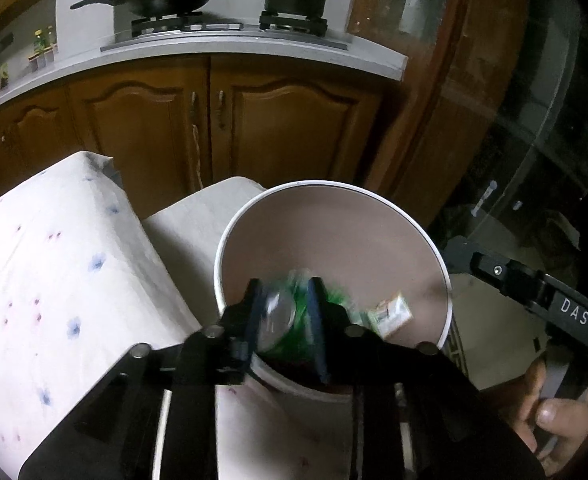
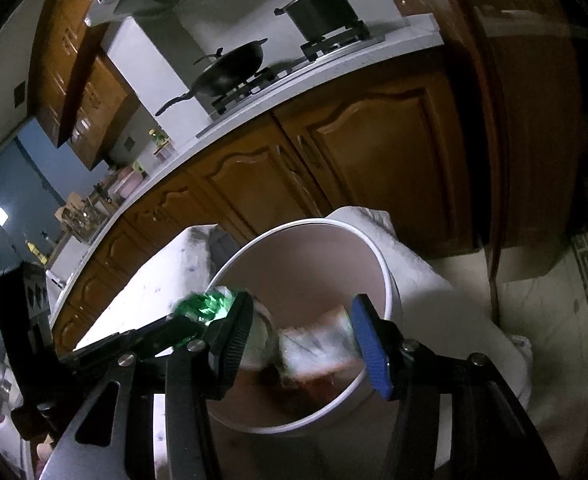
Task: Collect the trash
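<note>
Left gripper (image 1: 284, 312) clamped on crumpled green bottle (image 1: 294, 316), held just over near rim of white bin (image 1: 450, 292).

Bottle sits above bin mouth, drop straight down likely. Right gripper (image 2: 300, 336) beside it, jaws apart, empty; blurred wrapper (image 2: 314, 344) below inside bin. Stove counter (image 1: 230, 50) behind.

Black left tool (image 1: 284, 322), blue pads, silver screws; right tool (image 2: 300, 338) alike.
</note>
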